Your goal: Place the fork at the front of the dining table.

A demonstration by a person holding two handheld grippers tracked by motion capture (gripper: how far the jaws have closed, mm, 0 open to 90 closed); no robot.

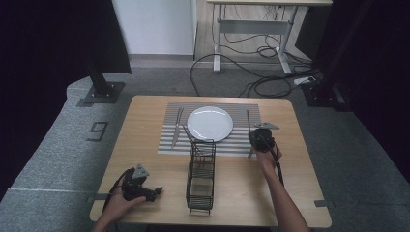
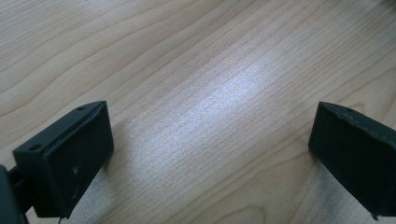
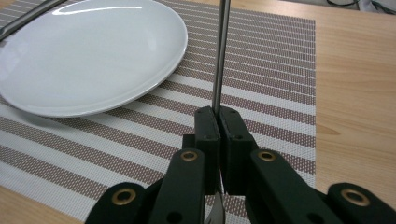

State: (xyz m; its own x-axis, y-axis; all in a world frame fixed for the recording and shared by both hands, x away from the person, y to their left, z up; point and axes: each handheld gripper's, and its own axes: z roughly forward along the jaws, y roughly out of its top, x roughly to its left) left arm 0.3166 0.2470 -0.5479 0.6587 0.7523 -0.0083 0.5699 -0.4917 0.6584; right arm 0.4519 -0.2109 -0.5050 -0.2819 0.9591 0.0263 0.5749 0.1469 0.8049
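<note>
Right gripper [image 3: 218,116] clamped on a steel utensil handle [image 3: 221,56] at the placemat's [image 3: 280,60] right edge, beside the plate [image 3: 88,56]. Left gripper [image 2: 210,149] wide open, holding nothing, near the table's [image 2: 187,56] front-left corner.

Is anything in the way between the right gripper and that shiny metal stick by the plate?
No. The right gripper has its jaws shut on the metal utensil handle, over the striped placemat beside the white plate.

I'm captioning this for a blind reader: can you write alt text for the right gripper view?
The right gripper is clamped on a thin metal utensil handle above a striped placemat, with a white plate beside it on the wooden table.
</note>
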